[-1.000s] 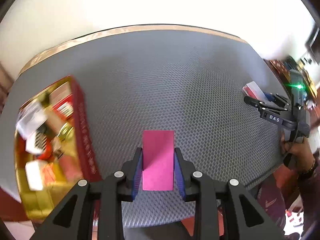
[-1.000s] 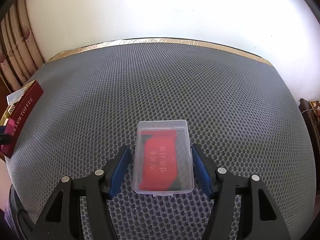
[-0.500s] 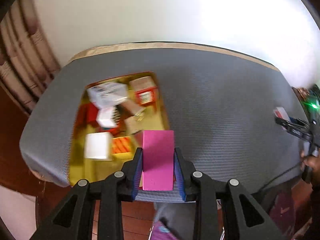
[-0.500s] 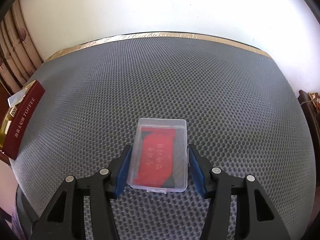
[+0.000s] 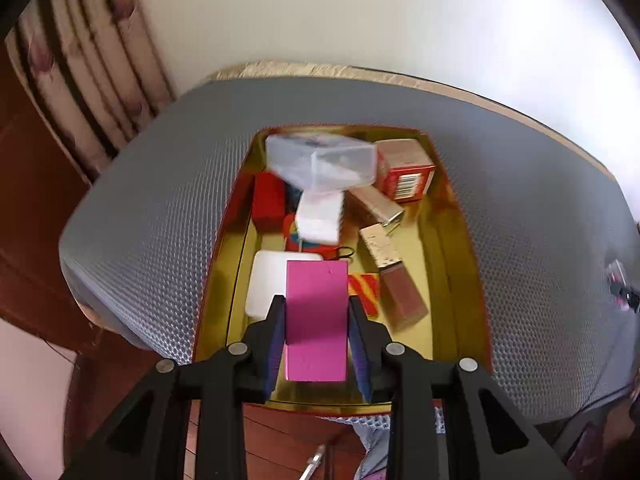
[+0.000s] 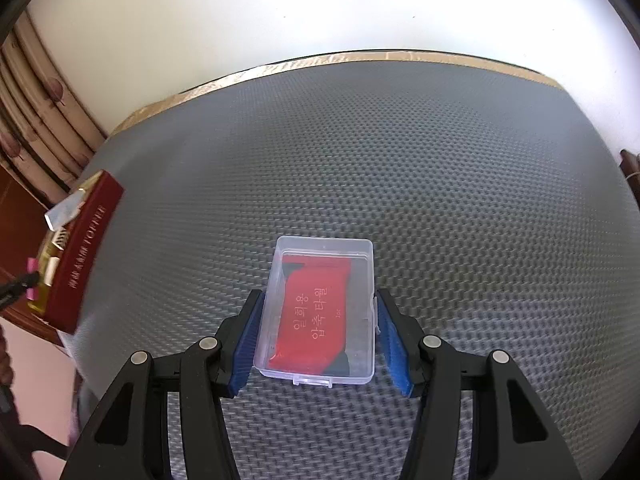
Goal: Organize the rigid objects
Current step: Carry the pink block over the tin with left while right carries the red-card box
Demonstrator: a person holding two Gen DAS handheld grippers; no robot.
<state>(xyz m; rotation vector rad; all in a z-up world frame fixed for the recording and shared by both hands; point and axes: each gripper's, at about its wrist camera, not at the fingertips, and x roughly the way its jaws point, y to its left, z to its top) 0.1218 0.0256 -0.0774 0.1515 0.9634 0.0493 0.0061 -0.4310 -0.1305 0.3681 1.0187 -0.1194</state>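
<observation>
My left gripper (image 5: 316, 300) is shut on a pink block (image 5: 316, 320) and holds it over the near end of an open red tin with a gold inside (image 5: 450, 240). The tin holds several small boxes, among them a clear plastic box (image 5: 320, 160) and a flat white case (image 5: 266, 280). My right gripper (image 6: 318, 300) is shut on a clear plastic case (image 6: 320, 312) with a red packet inside, just over the grey mat (image 6: 360, 140). In the right wrist view the tin (image 6: 86, 252) stands at the far left.
The grey honeycomb mat (image 5: 160, 200) covers a table against a white wall. Curtains (image 5: 80, 60) hang at the left. The table's near edge drops to a wooden floor (image 5: 288, 440). The right gripper (image 5: 624, 292) shows small at the far right of the left wrist view.
My left gripper swung with the pink block from over the bare mat to above the tin. The right jaws closed in on the clear case, which then shifted slightly with them.
</observation>
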